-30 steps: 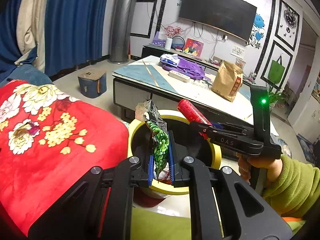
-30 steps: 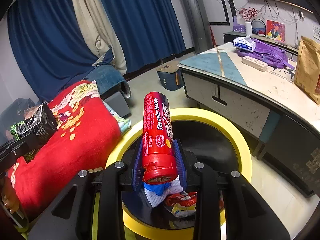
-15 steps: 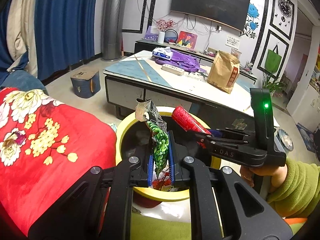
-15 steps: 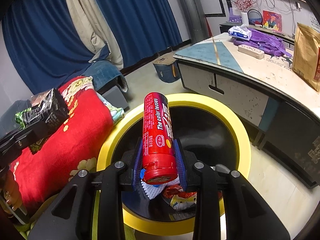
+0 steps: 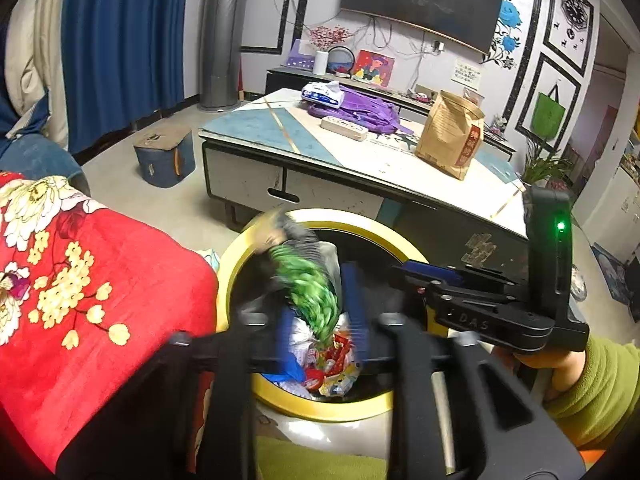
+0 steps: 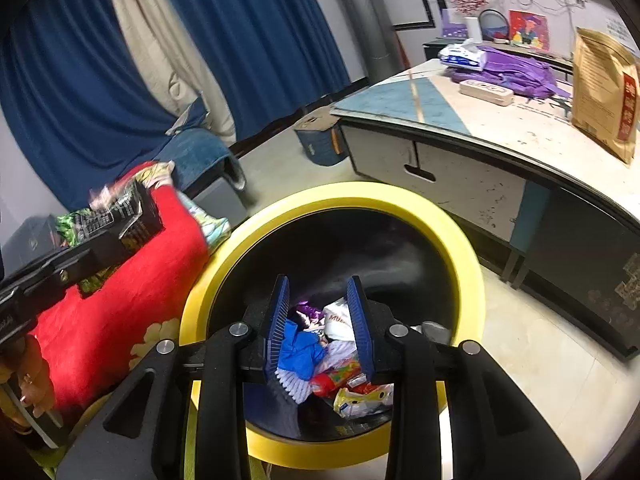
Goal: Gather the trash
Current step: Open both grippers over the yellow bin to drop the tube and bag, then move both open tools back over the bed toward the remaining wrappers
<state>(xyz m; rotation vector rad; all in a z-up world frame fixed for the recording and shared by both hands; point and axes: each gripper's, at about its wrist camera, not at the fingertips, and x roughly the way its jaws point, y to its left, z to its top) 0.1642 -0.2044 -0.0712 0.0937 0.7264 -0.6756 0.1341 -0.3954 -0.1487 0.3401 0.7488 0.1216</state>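
Note:
The green snack wrapper (image 5: 308, 292), blurred and tipped to the left, hangs loose between the blue pads of my left gripper (image 5: 316, 292), whose jaws are opening over the yellow-rimmed bin (image 5: 232, 272). In the right wrist view the same wrapper (image 6: 116, 216) shows at the left gripper's tip (image 6: 132, 220). My right gripper (image 6: 318, 282) stands open and empty above the bin (image 6: 460, 248). Trash (image 6: 344, 380) lies on the bin's bottom. I cannot pick out the red tube there.
A red flowered blanket (image 5: 100, 280) borders the bin on the left. A low table (image 5: 360, 160) with a brown paper bag (image 5: 452, 136) stands just behind it. A blue box (image 5: 164, 156) sits on the floor. A green-sleeved hand (image 5: 592, 380) holds the right gripper.
The red tube has left the right gripper's jaws, which are now empty. The left gripper's jaws have spread and the green wrapper has tipped over, loose. Both grippers came lower over the bin.

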